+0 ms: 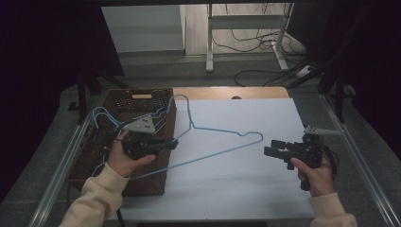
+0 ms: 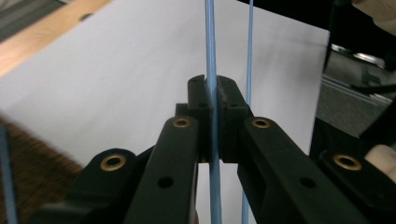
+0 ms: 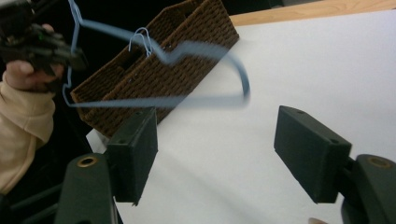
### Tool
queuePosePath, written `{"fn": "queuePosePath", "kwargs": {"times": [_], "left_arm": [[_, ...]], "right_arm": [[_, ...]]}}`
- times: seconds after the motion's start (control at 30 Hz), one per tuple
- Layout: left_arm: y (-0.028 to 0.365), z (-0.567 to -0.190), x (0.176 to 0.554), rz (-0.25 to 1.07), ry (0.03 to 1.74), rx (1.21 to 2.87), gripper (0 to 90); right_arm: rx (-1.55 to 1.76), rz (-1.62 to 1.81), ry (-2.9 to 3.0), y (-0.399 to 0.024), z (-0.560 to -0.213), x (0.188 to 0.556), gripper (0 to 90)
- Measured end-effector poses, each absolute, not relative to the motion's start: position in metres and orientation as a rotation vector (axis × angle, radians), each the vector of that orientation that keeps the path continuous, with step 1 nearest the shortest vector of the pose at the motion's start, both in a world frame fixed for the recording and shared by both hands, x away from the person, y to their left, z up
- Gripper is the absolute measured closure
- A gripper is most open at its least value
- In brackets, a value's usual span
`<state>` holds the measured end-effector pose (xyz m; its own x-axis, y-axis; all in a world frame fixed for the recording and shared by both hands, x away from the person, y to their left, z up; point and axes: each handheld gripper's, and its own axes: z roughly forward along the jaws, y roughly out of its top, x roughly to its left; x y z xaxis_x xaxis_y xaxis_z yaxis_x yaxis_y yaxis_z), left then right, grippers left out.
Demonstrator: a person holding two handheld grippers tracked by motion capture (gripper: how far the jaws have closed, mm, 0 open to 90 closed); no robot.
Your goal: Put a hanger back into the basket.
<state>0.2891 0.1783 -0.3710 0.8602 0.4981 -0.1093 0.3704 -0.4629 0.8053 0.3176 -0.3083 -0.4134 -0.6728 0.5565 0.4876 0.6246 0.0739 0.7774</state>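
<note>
Over smooth white tabletop (image 1: 227, 189) beside a woven basket (image 1: 113, 156), left gripper (image 1: 173, 143) pinches thin blue wire hanger (image 1: 222, 132); right gripper (image 1: 270, 147) jaws spread

I can read no text, label, brand, number or sign anywhere in these views.
</note>
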Motion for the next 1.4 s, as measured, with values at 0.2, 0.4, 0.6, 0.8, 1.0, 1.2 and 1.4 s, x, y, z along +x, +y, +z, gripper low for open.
{"fn": "queuePosePath", "kwargs": {"times": [0.2,0.4,0.6,0.8,1.0,1.2,1.4], "left_arm": [[0.211,-0.368,0.294,0.21,0.714,2.061,86.6],[0.237,-0.371,0.297,0.231,0.79,2.021,86.7],[0.263,-0.373,0.298,0.256,0.859,1.97,86.7],[0.287,-0.379,0.3,0.276,0.925,1.935,86.7],[0.31,-0.383,0.299,0.298,0.99,1.897,86.7],[0.331,-0.386,0.298,0.33,1.048,1.852,86.7],[0.346,-0.394,0.301,0.345,1.106,1.821,86.7]], "right_arm": [[-1.253,-1.63,-2.298,-0.301,-0.416,0.319,22.7],[-1.238,-1.581,-2.344,-0.294,-0.419,0.32,21.1],[-1.229,-1.557,-2.35,-0.293,-0.422,0.32,21.5],[-1.239,-1.528,-2.369,-0.293,-0.425,0.321,21.5],[-1.245,-1.514,-2.382,-0.292,-0.427,0.32,21.5],[-1.248,-1.504,-2.383,-0.292,-0.428,0.319,21.5],[-1.253,-1.492,-2.382,-0.292,-0.43,0.32,21.6]]}}
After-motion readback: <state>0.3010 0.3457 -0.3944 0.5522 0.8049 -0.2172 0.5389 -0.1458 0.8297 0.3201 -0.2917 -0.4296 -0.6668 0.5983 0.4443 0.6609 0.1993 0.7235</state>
